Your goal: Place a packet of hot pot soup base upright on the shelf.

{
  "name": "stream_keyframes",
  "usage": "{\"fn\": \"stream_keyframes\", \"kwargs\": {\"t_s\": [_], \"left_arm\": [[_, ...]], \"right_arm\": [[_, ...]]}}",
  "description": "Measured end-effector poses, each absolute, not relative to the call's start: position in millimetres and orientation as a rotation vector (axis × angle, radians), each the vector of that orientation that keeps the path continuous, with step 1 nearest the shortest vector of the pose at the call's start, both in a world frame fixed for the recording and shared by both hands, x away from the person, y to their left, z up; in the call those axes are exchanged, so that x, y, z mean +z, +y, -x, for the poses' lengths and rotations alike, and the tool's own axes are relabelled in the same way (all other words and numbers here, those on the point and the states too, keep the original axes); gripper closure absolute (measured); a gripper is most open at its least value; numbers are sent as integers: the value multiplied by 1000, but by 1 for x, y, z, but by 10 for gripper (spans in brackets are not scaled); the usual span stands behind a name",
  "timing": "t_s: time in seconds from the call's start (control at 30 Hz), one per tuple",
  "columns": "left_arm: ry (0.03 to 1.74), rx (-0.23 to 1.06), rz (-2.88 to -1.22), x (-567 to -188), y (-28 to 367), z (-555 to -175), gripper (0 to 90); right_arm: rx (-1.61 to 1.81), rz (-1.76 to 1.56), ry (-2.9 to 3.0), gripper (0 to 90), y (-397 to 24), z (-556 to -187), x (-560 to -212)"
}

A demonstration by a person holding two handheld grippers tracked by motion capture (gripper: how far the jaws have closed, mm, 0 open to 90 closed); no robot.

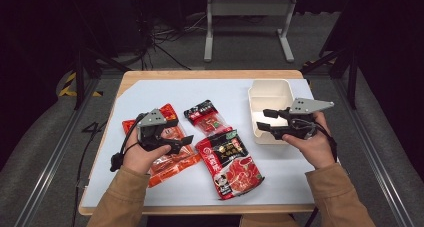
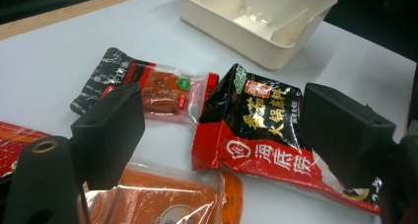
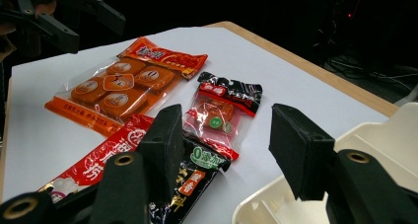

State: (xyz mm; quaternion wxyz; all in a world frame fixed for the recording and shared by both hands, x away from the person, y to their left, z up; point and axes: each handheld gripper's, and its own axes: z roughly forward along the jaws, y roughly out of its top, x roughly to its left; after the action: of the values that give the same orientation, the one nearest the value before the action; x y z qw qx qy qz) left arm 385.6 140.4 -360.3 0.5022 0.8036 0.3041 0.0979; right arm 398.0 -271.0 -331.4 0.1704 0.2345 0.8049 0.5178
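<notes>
Nearest the person, the large red-and-black foil pouch point(image 1: 230, 163) lies flat at the table's point(image 1: 150, 89) 6 o'clock. At 9 o'clock the left gripper point(image 1: 182, 142) hovers, jaws spread and empty, over the orange clear-windowed packet point(image 1: 170, 162). The small red-and-black sachet point(image 1: 206, 116) lies centre. At 3 o'clock the right gripper point(image 1: 265, 119), jaws apart, straddles the cream plastic tray's point(image 1: 270, 89) near rim.

Three sauce packs point(image 1: 210, 142) are crowding the table's point(image 1: 150, 89) mid-left; cream tray point(image 1: 270, 94) is blocking the far right corner. Far-left & near-right edges are lying open.
</notes>
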Motion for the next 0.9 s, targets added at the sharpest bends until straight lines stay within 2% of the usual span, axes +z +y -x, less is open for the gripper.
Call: {"fn": "stream_keyframes", "kwargs": {"t_s": [0.27, 0.53, 0.9], "left_arm": [[723, 209, -1959, -371, 125, -391, 184], [728, 143, -1977, -391, 110, -400, 283], [744, 72, -2019, -416, 95, -410, 368]], "right_arm": [[1472, -691, 2270, 444, -273, -398, -330], [1461, -681, 2275, 456, -272, -396, -330], [1435, -661, 2290, 453, -271, -396, -331]]}}
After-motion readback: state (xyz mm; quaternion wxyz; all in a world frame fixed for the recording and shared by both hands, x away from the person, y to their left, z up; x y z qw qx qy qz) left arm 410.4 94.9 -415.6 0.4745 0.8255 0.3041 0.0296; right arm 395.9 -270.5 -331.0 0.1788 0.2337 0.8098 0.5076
